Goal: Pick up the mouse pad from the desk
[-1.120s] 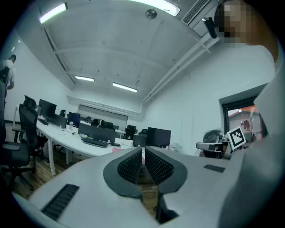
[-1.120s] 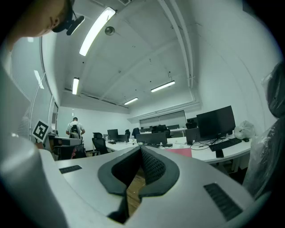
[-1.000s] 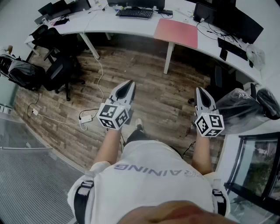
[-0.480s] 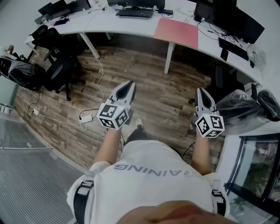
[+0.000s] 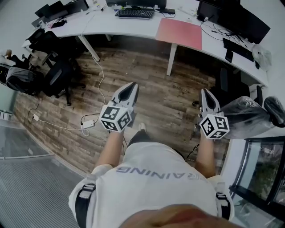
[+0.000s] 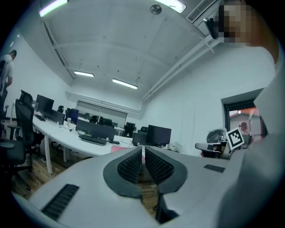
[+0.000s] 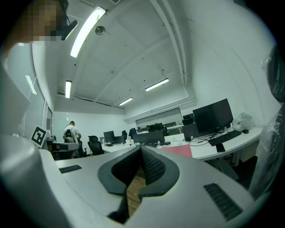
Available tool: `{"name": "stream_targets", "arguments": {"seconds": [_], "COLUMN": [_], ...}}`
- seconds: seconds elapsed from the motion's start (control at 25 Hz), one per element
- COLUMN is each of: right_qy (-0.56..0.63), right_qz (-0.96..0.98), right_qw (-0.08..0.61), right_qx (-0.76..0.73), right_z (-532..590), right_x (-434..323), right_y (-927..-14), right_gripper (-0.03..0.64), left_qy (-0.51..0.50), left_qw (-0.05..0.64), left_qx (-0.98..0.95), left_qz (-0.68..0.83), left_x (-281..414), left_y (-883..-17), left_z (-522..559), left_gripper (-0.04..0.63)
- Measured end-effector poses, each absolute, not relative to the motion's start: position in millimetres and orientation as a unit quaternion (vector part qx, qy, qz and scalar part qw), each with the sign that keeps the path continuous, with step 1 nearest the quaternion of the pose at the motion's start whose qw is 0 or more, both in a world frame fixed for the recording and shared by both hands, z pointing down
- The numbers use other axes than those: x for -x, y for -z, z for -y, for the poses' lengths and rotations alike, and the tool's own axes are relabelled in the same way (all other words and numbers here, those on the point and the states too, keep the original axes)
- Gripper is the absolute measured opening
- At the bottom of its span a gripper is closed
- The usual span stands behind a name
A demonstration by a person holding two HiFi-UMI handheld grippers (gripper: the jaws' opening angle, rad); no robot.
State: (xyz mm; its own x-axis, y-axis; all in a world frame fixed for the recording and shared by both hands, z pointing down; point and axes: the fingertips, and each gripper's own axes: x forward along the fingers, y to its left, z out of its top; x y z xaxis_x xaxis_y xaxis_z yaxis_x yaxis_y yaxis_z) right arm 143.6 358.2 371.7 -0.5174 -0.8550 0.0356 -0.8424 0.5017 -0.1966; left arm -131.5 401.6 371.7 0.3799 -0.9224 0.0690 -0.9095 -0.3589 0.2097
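Note:
A pink mouse pad [image 5: 180, 33] lies flat on the white curved desk [image 5: 133, 26] at the far side of the room; it also shows as a pink strip in the left gripper view [image 6: 121, 149] and in the right gripper view [image 7: 178, 150]. Both grippers are held level over the wooden floor, well short of the desk. My left gripper [image 5: 132, 84] is shut with nothing in it. My right gripper [image 5: 204, 91] is shut and holds nothing too.
A keyboard [image 5: 135, 13] and monitors [image 5: 236, 18] stand on the desk near the pad. Black office chairs [image 5: 60, 73] and a bag sit at the left, cables and a power strip [image 5: 89, 121] lie on the floor. A plastic-wrapped chair [image 5: 247, 113] is at the right. A person [image 7: 71, 131] stands far off.
Both grippers and the view have edged slightly toward the desk; the jaws stay shut.

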Motion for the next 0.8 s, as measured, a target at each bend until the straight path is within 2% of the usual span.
{"name": "stream_targets", "arguments": {"seconds": [0.8], "right_qy": [0.081], "right_qz": [-0.857], "right_qw": [0.005], "right_qx": [0.509], "right_z": [-238], "right_x": [-25], "right_y": [-359], "right_gripper": [0.023], "left_qy": [0.053], "left_qw": [0.127], "left_qx": [-0.843], "left_qz": [0.520], "left_x": [243], "left_y": [-364], "left_z": [-265], "left_gripper": [0.048]}}
